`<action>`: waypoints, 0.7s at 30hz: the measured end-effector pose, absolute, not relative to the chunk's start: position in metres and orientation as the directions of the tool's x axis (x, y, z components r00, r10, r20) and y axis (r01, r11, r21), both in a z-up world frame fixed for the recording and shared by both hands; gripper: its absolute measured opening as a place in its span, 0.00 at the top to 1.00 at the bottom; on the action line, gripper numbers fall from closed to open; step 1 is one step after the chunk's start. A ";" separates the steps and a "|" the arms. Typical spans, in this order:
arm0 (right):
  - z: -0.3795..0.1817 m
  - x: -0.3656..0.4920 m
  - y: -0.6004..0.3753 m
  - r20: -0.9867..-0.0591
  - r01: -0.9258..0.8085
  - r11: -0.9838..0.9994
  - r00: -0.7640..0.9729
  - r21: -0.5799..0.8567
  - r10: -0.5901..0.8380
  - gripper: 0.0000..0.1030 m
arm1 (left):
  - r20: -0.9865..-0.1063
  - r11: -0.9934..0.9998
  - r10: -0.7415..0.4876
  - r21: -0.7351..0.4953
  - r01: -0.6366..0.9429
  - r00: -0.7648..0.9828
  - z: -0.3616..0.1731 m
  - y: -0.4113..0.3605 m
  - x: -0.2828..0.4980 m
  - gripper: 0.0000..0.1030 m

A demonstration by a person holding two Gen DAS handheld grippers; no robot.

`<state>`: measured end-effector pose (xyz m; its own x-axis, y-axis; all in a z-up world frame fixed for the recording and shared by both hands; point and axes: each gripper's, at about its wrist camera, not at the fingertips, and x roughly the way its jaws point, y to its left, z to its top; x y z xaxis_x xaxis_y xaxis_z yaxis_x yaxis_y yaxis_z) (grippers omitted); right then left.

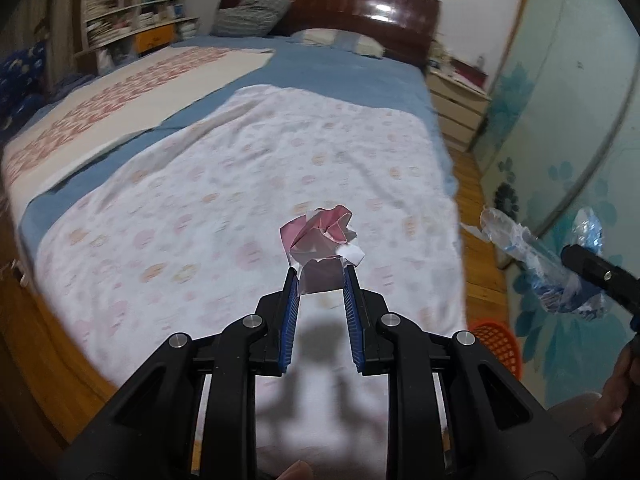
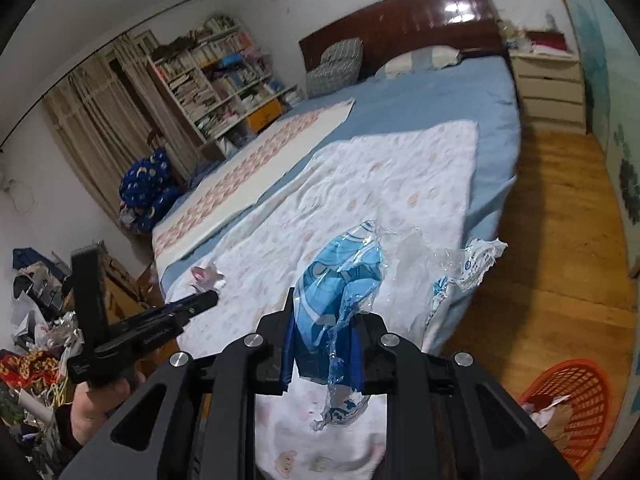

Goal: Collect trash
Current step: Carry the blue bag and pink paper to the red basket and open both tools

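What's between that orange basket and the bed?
Only bare wooden floor separates the orange basket from the bed, seen best in the right wrist view.

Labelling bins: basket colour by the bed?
Orange-red mesh basket, clearest in the right wrist view.

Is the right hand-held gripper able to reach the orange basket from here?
Probably yes. The right hand-held gripper, shut on the plastic wrapper, is over the bed's edge; the orange basket stands on open floor beside it, nothing between.

pink-and-white crumpled paper (image 1: 320, 240), blue-and-clear plastic wrapper (image 2: 340, 280), orange basket (image 2: 576, 396), blue bedsheet (image 1: 352, 76)
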<state>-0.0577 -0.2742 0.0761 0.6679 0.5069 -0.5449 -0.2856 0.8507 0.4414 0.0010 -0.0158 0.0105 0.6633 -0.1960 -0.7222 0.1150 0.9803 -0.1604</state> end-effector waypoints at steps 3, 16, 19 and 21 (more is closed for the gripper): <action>0.094 -0.081 -0.323 -0.517 -0.223 0.873 0.732 0.434 0.444 0.78 | -0.703 0.960 -0.278 -0.174 0.222 0.654 0.021 -0.067 0.008 0.79; -0.044 -0.164 -0.525 -0.699 0.247 0.858 0.696 0.451 0.167 0.78 | -0.799 0.696 -0.464 -0.062 0.715 0.382 -0.047 -0.359 -0.004 0.78; -0.093 -0.168 -0.548 -0.763 0.304 0.846 0.624 0.438 0.170 0.77 | -0.858 0.663 -0.416 -0.060 0.746 0.301 -0.101 -0.391 -0.008 0.78; -0.117 -0.171 -0.563 -0.786 0.329 0.836 0.591 0.439 0.180 0.77 | -0.883 0.643 -0.400 -0.082 0.761 0.243 -0.128 -0.407 -0.009 0.78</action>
